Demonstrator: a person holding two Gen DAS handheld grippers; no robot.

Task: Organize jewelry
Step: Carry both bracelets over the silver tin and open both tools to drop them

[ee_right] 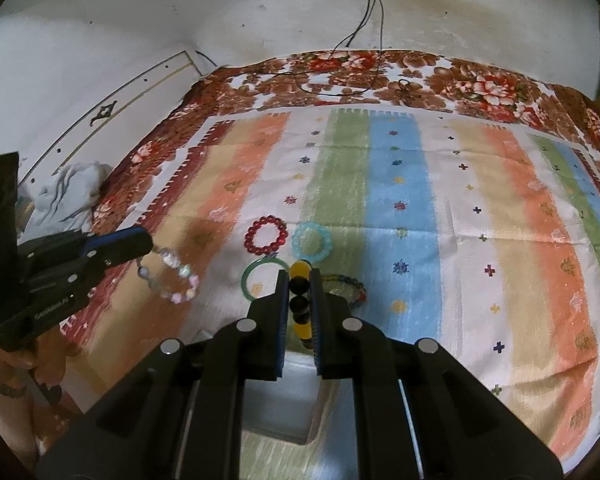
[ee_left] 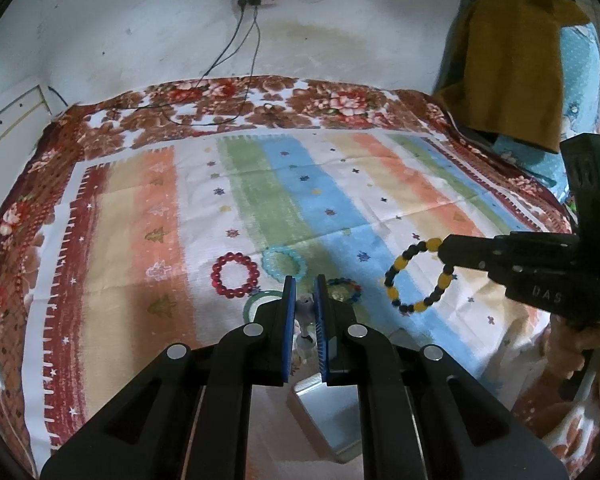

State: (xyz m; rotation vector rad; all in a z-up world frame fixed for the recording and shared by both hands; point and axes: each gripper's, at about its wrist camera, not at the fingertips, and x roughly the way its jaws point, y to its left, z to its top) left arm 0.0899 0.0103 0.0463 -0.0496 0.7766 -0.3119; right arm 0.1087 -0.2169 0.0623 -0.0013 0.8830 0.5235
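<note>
A: What's sitting lowest in frame?
B: A pale box (ee_right: 284, 396), under both grippers.
A: And the fingers?
B: The right gripper (ee_right: 300, 280) is pinching the yellow-black bracelet (ee_left: 416, 276); the left gripper (ee_left: 304, 288) is pinching a pearly bracelet (ee_right: 172, 276), left of centre.

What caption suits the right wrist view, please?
Right gripper pinches a yellow-and-black beaded bracelet; left gripper lifts a pale pastel beaded bracelet.
</note>
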